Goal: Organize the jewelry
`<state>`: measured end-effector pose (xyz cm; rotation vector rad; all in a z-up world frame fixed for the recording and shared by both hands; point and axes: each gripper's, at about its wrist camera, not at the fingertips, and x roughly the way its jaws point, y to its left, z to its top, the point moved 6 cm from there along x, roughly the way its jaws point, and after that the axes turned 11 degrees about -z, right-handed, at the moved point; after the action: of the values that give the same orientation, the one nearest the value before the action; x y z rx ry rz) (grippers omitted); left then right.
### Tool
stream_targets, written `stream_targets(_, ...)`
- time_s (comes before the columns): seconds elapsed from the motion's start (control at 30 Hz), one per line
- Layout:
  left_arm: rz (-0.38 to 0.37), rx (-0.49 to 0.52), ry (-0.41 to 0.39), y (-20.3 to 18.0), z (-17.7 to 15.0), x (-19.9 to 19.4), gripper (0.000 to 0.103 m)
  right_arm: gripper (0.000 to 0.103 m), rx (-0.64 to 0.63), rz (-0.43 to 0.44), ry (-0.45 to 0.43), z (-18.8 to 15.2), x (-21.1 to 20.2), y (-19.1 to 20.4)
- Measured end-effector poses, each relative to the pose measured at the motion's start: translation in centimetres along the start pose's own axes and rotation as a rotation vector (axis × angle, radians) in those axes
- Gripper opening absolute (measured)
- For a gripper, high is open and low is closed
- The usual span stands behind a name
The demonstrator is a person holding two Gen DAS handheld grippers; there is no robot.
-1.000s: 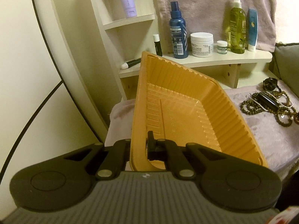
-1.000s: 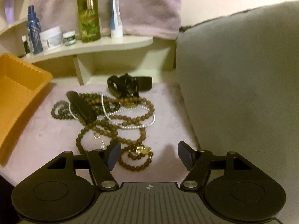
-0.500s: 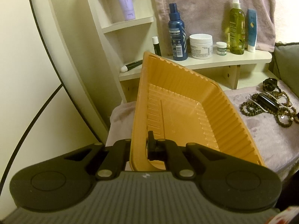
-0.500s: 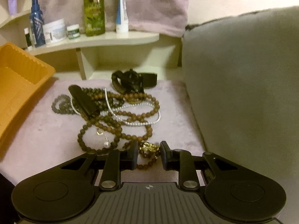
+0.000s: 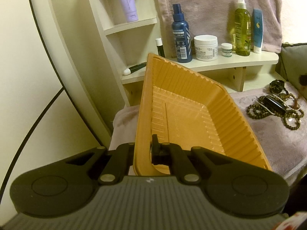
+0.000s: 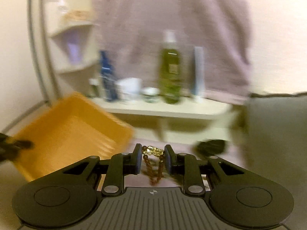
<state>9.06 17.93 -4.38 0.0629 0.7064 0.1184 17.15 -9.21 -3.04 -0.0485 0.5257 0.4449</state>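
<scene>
one bracelet, one orange tray

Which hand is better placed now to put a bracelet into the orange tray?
Right. The right gripper already holds the beaded bracelet beside the orange tray; the left gripper is clamped on the tray's rim.

tray: orange plastic, ribbed, a bit shiny
blanket: soft fuzzy cloth
shelf: smooth pale wood
bead necklace: dull brown beads
bracelet: shiny gold charm
</scene>
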Motion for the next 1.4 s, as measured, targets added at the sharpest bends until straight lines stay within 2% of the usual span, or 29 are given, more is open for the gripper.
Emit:
stream_targets(0.13,-0.004,-0.002,-0.001,0.1,0.0,0.0,0.003,0.025,-0.03,0.142,0.012,0.3,1.2,4.8)
stream_targets(0.27,-0.006,-0.005,-0.002,0.1,0.0,0.0,0.003,0.025,-0.077,0.238,0.044,-0.3,2.6,8.4)
stream_targets(0.57,-0.017,-0.016,0.002,0.3,-0.3,0.1,0.003,0.025,-0.155,0.351,0.152,-3.4,4.6,11.9)
stream_targets(0.6,-0.018,-0.017,0.002,0.3,-0.3,0.1,0.003,0.031,-0.156,0.354,0.155,-3.6,4.5,12.0)
stream_targets(0.63,-0.018,-0.019,0.002,0.3,-0.4,0.1,0.003,0.038,-0.159,0.346,0.152,-3.7,4.6,11.9)
stream_targets(0.67,-0.017,-0.021,0.002,0.3,-0.4,0.1,0.003,0.057,-0.157,0.335,0.144,-3.7,4.5,11.8)
stream_targets(0.7,-0.018,-0.022,0.002,0.3,-0.3,0.1,0.003,0.063,-0.152,0.328,0.135,-3.5,4.3,11.6)
stream_targets(0.77,-0.018,-0.022,0.001,0.4,-0.3,0.1,0.003,0.063,-0.13,0.304,0.11,-3.0,3.9,10.6)
stream_targets(0.87,-0.017,-0.023,0.001,0.5,-0.4,0.1,0.003,0.063,-0.095,0.202,0.067,-2.5,3.1,8.1)
stream_targets(1.0,-0.015,-0.024,0.001,0.6,-0.3,0.0,0.003,0.063,-0.033,0.016,0.052,-3.0,2.7,2.9)
stream_targets(1.13,-0.01,-0.019,0.0,0.6,-0.2,-0.1,0.003,0.062,-0.001,-0.166,0.083,-4.7,2.7,-2.8)
stream_targets(1.23,-0.007,-0.014,0.001,0.6,-0.2,-0.1,0.003,0.049,-0.004,-0.231,0.106,-6.0,2.9,-5.3)
stream_targets(1.4,0.001,-0.011,0.004,0.5,-0.2,-0.1,0.003,0.034,-0.01,-0.258,0.118,-7.1,2.8,-6.7)
